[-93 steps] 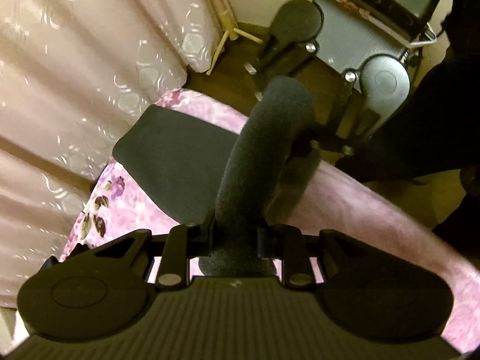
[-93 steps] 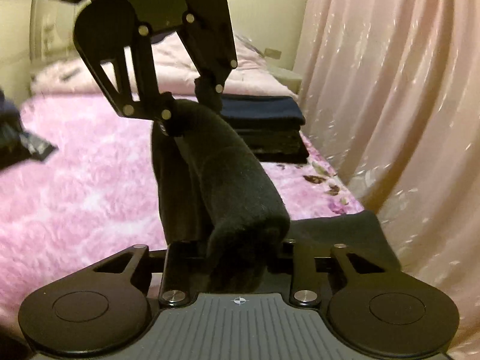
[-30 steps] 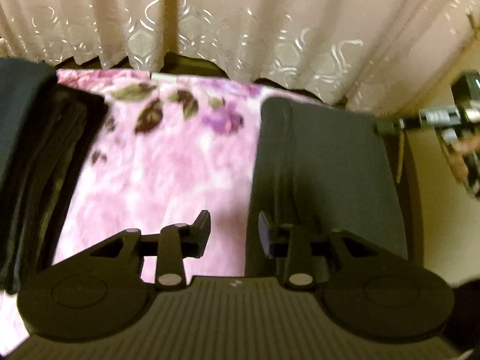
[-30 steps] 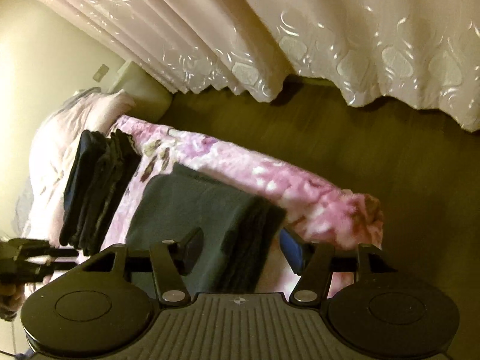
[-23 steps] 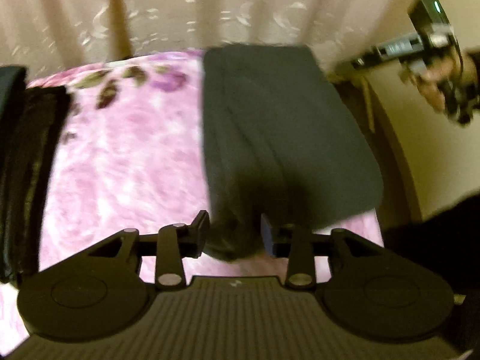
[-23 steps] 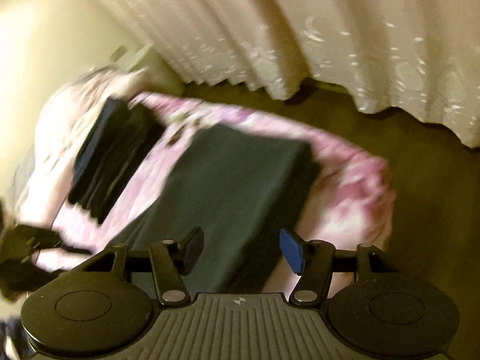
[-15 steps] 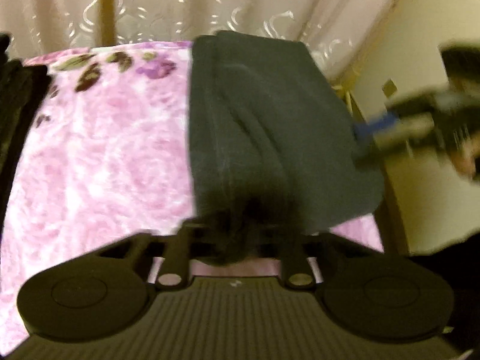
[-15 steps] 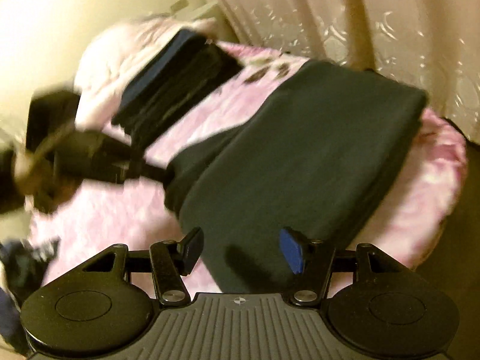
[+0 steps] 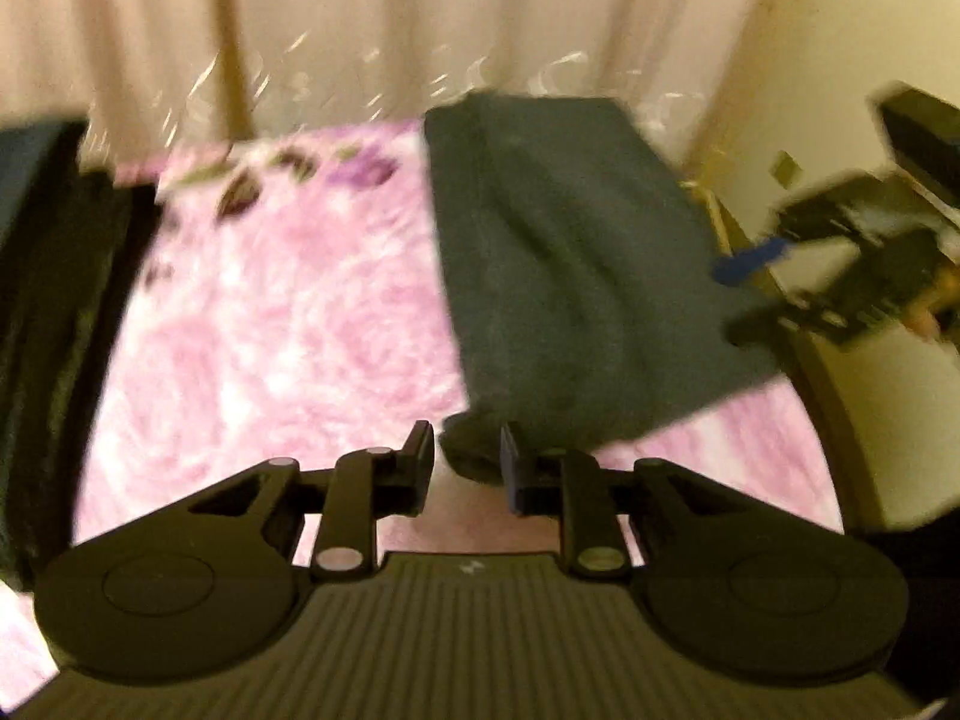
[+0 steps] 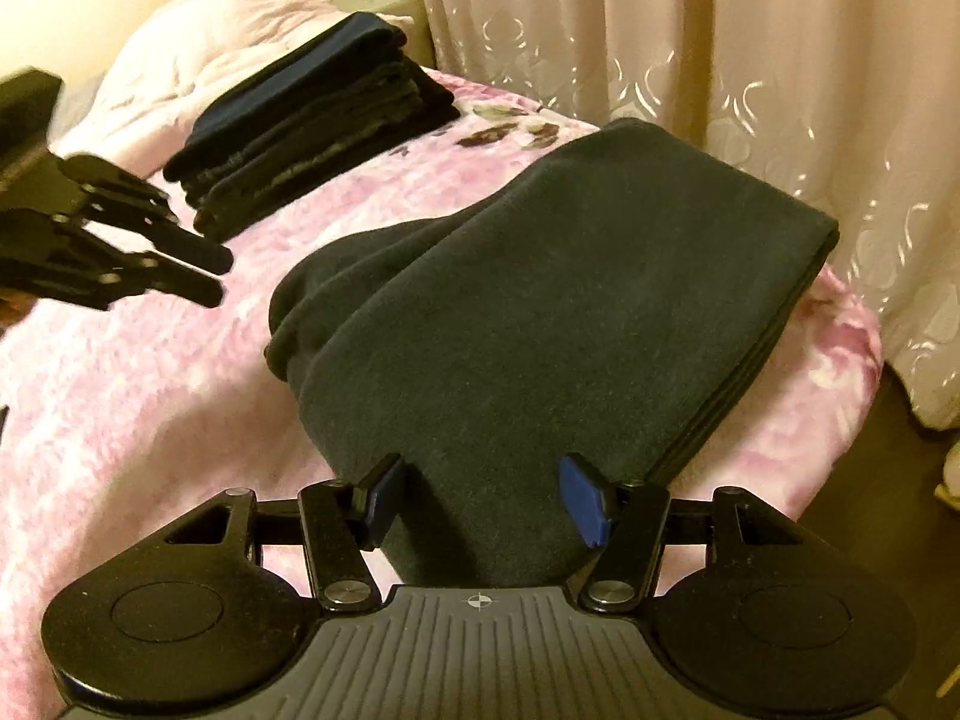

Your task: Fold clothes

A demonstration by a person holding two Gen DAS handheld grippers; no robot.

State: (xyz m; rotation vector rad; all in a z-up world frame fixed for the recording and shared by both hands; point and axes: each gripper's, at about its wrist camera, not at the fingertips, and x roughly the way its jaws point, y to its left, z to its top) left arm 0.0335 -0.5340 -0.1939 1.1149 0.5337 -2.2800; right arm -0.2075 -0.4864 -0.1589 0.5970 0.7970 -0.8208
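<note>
**Folded dark garment at the corner of the bed**

No legible writing shows on any surface. The folded garment (image 10: 540,300) lies on my pink blanket (image 10: 150,390), long axis running from 7 to 1 o'clock in the right view, its layered edge beside the bed's drop. My right gripper (image 10: 480,501) is spread wide over its near end. My left gripper (image 9: 462,465) stands parted, gripping nothing. A clothes stack (image 10: 312,120) sits at 11 o'clock; bare blanket lies between.

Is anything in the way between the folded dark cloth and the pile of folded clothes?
Nothing visible. Between the dark folded garment and the stack of folded clothes lies only bare pink blanket. The left gripper hovers off to one side of that stretch, open; the right gripper is open over the garment's near end.
</note>
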